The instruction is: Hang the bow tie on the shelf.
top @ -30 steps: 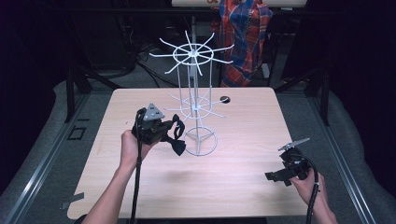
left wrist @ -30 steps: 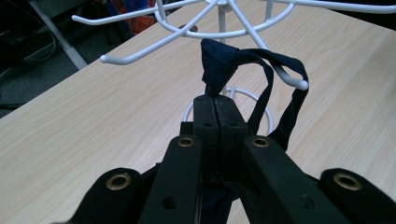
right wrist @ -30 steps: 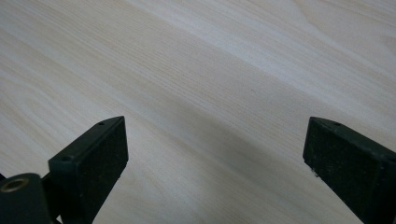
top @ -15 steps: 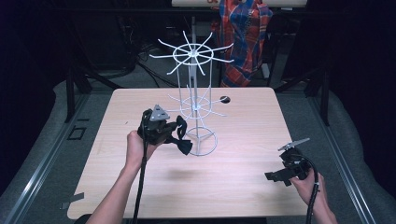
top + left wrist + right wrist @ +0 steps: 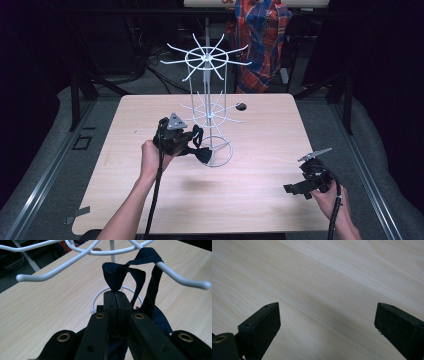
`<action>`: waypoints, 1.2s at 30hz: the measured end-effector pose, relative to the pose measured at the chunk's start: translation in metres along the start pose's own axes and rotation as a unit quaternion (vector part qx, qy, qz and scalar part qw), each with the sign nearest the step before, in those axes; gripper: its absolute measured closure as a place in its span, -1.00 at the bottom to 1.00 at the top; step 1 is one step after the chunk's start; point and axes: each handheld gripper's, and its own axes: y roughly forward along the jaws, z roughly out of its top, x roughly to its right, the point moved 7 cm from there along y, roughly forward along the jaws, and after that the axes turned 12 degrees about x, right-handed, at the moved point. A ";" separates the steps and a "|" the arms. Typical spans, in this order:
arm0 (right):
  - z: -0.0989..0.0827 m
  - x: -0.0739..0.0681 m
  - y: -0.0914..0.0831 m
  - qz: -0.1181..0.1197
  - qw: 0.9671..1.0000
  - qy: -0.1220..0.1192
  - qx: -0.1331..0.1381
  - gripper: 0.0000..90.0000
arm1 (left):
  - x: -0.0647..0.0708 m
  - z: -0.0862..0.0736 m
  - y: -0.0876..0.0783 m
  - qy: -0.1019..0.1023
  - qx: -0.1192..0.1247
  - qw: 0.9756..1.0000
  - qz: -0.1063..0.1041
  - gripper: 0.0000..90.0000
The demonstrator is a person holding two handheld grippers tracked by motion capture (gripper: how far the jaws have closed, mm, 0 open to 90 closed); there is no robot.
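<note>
A white wire rack (image 5: pixel 206 60) with two tiers of spoke hooks stands mid-table on a ring base (image 5: pixel 222 157). My left gripper (image 5: pixel 192 145) sits just left of its pole, shut on a dark navy bow tie (image 5: pixel 202 155). In the left gripper view the jaws (image 5: pixel 116 293) pinch a fold of the tie's strap (image 5: pixel 140 257), and the strap's loop lies over one white hook arm (image 5: pixel 180 277) of the lower tier. My right gripper (image 5: pixel 295 189) rests low at the table's front right. It stands open (image 5: pixel 327 320) over bare wood with nothing between its jaws.
The pale wooden table (image 5: pixel 280 125) has a small dark round spot (image 5: pixel 241 106) behind the rack. A person in a plaid shirt (image 5: pixel 260 40) stands beyond the far edge. Dark stands and cables surround the table.
My left gripper has carried the bow tie rightward, up to the rack's lower hooks. The right gripper has stayed put.
</note>
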 end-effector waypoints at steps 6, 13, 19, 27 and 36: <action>0.000 -0.001 0.000 0.003 1.000 0.002 0.002 -0.86 | 0.000 -0.002 0.005 -0.005 -0.003 1.000 0.000 0.98; 0.000 -0.001 0.000 0.005 1.000 0.000 0.002 -0.86 | -0.002 -0.003 0.008 -0.018 0.005 1.000 -0.001 0.97; 0.000 -0.001 0.000 0.007 1.000 0.002 0.003 -0.86 | -0.003 -0.006 0.009 -0.028 0.005 1.000 0.000 0.97; 0.000 -0.001 0.000 0.005 1.000 0.000 0.001 -0.86 | -0.005 -0.011 0.011 -0.041 0.011 0.999 0.001 0.92; 0.000 -0.001 0.000 0.005 1.000 0.000 0.000 -0.86 | -0.006 -0.013 0.009 -0.049 0.016 0.999 -0.007 0.81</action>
